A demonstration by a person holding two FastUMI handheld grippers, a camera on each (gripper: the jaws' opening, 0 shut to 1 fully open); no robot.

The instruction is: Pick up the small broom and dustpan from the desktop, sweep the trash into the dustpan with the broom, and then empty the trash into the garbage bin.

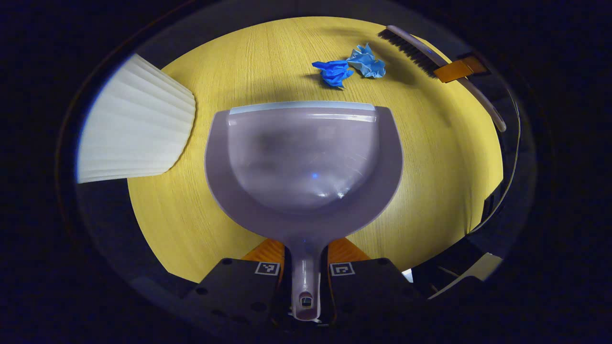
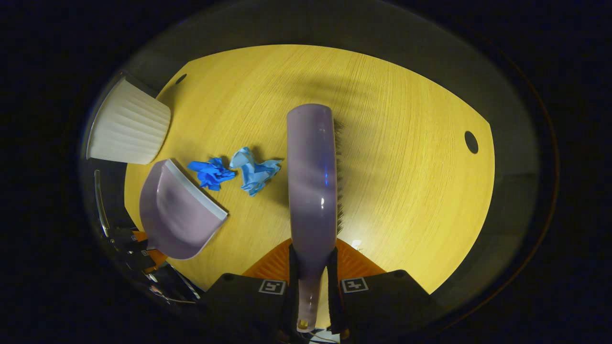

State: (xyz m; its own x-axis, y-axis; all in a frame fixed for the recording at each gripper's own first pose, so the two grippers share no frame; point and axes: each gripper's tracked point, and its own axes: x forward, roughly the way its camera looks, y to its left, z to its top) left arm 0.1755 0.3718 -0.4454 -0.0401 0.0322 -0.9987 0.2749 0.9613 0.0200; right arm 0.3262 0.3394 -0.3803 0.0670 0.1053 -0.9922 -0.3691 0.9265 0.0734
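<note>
My left gripper [image 1: 306, 267] is shut on the handle of a lilac dustpan [image 1: 303, 157], whose lip rests toward two crumpled blue paper wads [image 1: 332, 71] [image 1: 367, 62] on the yellow desktop [image 1: 444, 157]. My right gripper [image 2: 313, 272] is shut on the handle of the lilac broom [image 2: 311, 177], bristles on its right side, held over the desktop [image 2: 406, 167]. In the right gripper view the wads [image 2: 210, 173] [image 2: 253, 174] lie between the broom and the dustpan [image 2: 177, 215]. The broom [image 1: 420, 50] appears far right in the left gripper view.
A white ribbed garbage bin [image 1: 136, 124] stands at the desk's left edge, beside the dustpan; it also shows at upper left [image 2: 126, 124] in the right gripper view. Two round holes [image 2: 471, 141] pierce the desktop near its far corners.
</note>
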